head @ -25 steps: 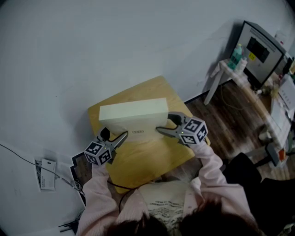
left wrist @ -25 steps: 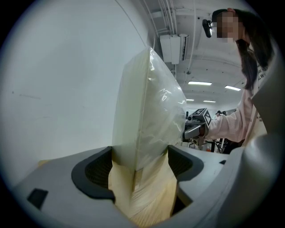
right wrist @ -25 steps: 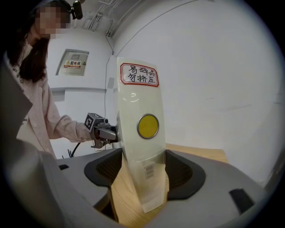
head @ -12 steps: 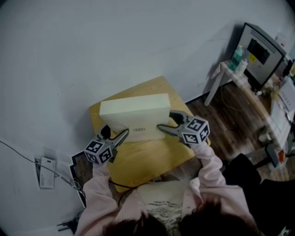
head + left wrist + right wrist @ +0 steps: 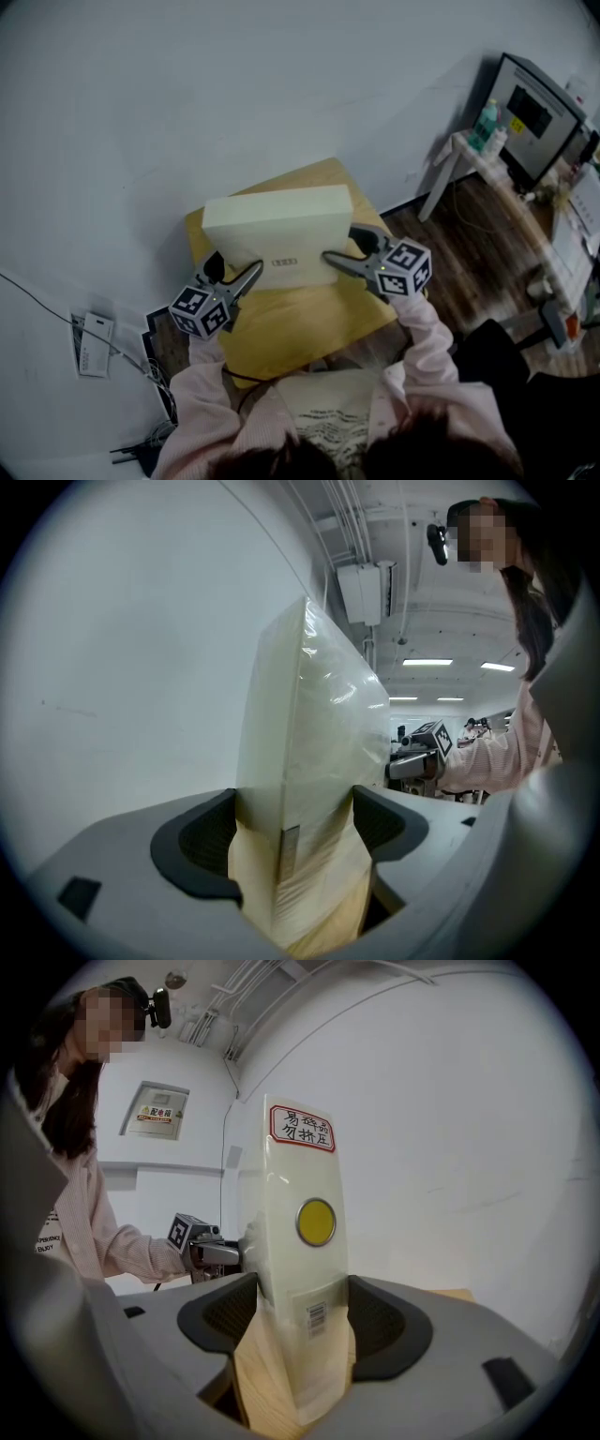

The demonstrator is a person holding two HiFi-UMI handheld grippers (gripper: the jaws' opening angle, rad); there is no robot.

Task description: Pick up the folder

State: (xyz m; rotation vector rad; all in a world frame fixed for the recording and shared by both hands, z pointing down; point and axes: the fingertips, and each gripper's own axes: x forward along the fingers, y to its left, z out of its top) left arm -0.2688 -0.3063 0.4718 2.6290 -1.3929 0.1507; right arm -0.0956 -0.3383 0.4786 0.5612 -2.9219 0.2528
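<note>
The folder [image 5: 278, 234] is a thick cream box-shaped file in clear wrap, held level just above the small wooden table [image 5: 309, 328]. My left gripper [image 5: 240, 274] is shut on its left end and my right gripper [image 5: 346, 253] on its right end. In the left gripper view the folder's end [image 5: 309, 752] stands upright between both pads, with my gripper [image 5: 295, 832] closed around it. From the right gripper view, the other end [image 5: 300, 1269] shows a red-bordered label and a yellow dot, and my gripper [image 5: 302, 1321] clamps it from both sides.
A white wall runs behind the table. At the right stand a white side table [image 5: 459, 150] with bottles and a dark-screened appliance [image 5: 539, 112] over wood flooring. A cable and a card [image 5: 94, 333] lie at the lower left.
Both grippers have risen a little with the folder held between them. The folder now hangs slightly higher above the table.
</note>
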